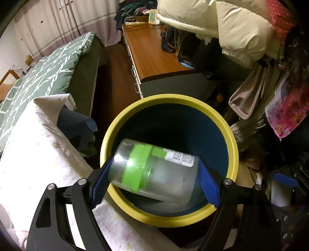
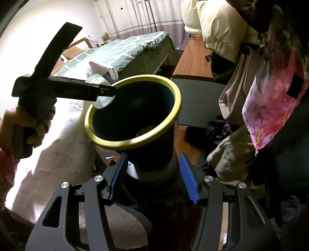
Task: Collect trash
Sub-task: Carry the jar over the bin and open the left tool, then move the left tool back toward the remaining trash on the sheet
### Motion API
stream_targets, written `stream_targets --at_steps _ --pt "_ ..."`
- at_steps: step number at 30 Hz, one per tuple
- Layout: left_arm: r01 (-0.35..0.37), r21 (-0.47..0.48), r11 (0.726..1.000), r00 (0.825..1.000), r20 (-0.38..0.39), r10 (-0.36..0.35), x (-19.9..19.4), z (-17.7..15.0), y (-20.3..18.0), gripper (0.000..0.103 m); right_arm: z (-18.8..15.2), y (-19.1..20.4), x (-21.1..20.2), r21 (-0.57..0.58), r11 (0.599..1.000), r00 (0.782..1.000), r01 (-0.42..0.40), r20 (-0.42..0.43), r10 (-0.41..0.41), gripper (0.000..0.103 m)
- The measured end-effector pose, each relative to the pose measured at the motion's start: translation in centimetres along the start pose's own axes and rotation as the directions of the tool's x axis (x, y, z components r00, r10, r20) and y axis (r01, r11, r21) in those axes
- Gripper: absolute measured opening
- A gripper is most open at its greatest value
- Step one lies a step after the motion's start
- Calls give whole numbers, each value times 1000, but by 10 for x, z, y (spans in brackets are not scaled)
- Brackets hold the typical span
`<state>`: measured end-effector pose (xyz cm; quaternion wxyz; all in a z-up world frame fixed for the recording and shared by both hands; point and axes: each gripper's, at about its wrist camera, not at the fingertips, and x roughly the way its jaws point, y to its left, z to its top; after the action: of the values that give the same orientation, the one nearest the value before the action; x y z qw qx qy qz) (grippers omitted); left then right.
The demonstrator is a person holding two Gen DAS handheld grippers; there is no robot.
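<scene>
At lower centre, the left gripper [image 1: 152, 179] brackets a light, slick plastic bottle [image 1: 154, 170] over the bin [image 1: 227, 139], seemingly just released; right gripper [image 2: 153, 177] empty, half-spread.

A bed [image 1: 85, 73] with dark green sides carries a green quilt with a white line pattern [image 1: 38, 77]. In front of it a white cloth with faint coloured speckles [image 1: 38, 154] covers a nearer surface, and a folded white paper towel [image 1: 52, 104] lies at its far edge. A long wooden-topped surface [image 1: 150, 56] with white drawers stands across the dark wooden floor [image 1: 115, 77], with heaped clothes [image 1: 135, 11] at its far end. A round bin with a yellow rim [image 1: 218, 119] stands beside the white cloth.
</scene>
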<state>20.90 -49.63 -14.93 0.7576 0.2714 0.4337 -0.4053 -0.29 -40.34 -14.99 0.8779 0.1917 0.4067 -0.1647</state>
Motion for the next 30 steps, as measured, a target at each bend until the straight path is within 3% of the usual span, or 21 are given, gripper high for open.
stream_targets --at_steps 1,5,9,17,22,27,30 --pt "1 -5 1000 1000 5 -1 -1 0 1 90 0 0 0 -1 1000 1000 0 0 0 53" --pt "14 -22 1000 999 39 -13 -18 -3 5 91 -1 5 -2 -6 1000 1000 0 2 0 55" --pt "18 -51 999 993 120 -12 -62 -13 9 91 -2 12 -5 -14 1000 1000 -7 9 7 55" --pt "-26 -182 983 954 289 78 -173 -78 29 95 1 35 -7 -59 998 999 -32 17 33 55" --pt "-54 -299 953 930 331 157 -223 -142 53 96 4 53 -10 -99 994 998 -49 26 52 55" --pt "-108 -421 901 901 342 268 -260 -205 78 98 11 79 -15 -148 986 996 -70 39 77 56" --pt "-134 -473 871 893 324 313 -275 -238 92 98 17 99 -16 -186 978 994 -93 41 102 56"
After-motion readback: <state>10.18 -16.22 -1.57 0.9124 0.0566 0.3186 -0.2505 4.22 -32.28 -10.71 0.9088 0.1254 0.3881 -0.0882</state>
